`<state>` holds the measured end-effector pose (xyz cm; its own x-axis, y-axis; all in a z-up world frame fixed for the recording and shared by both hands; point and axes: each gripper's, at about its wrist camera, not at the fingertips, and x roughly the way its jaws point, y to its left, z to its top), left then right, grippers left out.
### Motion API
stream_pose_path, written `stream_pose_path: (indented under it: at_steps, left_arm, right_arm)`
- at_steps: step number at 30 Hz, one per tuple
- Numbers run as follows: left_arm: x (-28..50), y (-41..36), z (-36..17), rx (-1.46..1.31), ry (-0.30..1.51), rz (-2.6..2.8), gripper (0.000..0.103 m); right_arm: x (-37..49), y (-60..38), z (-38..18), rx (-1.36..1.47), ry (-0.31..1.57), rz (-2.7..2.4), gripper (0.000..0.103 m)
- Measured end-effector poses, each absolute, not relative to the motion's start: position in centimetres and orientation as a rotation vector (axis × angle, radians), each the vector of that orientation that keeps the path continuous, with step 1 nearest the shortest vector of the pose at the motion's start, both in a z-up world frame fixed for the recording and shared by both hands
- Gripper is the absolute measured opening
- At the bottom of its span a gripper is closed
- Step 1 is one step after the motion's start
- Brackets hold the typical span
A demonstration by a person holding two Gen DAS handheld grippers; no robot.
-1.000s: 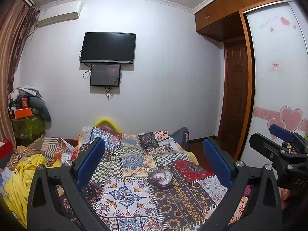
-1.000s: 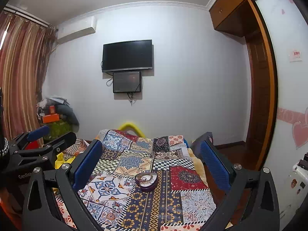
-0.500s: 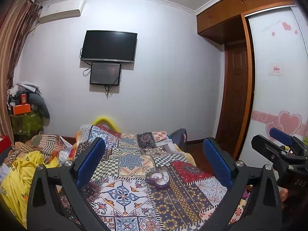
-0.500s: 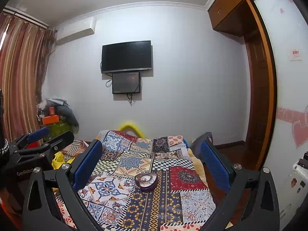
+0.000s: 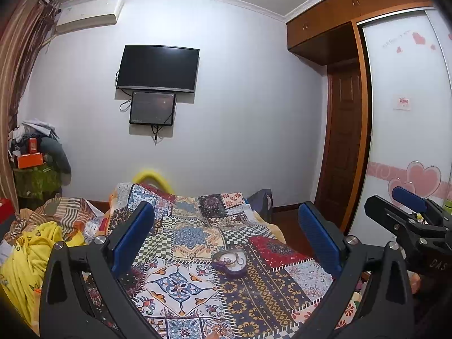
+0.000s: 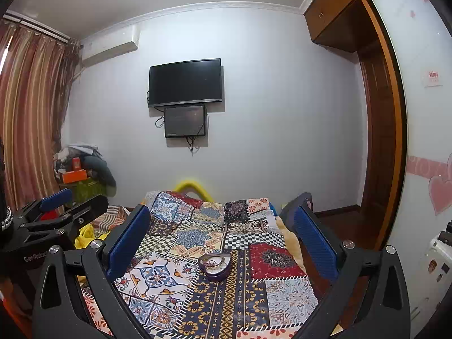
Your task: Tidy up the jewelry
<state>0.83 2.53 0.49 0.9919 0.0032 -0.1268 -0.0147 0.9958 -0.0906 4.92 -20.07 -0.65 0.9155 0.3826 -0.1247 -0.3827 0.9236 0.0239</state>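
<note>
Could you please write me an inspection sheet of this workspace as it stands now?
Surface: bed under a patchwork quilt.
Job's things: heart-shaped box, lid off, jewelry inside, resting on the quilt.
Clutter: yellow cloth and striped fabric beside the bed; piled shelf in the corner.
Grippers: left claw open, empty; right claw open, empty; both above the quilt, short of the box.
Cables: loose wires under the TV and small screen.
Surroundings: air conditioner, curtain, wardrobe, door.

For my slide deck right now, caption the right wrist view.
Open right gripper frames a purple heart-shaped jewelry box on a patchwork bedspread.
</note>
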Motion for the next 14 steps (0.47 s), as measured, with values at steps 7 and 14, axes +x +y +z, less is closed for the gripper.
stream_pose_path:
  at_steps: [7, 14]
  left_arm:
    - [1.2, 2.5, 0.3, -0.092, 0.135, 0.003, 0.102]
    - [2.0, 2.7, -0.1, -0.092, 0.152, 0.002, 0.102]
  right_arm:
    - [5.1, -20.0, -0.9, 0.004, 0.132, 0.394, 0.101]
    - [5.8, -19.8, -1.2, 0.01, 0.149, 0.393, 0.101]
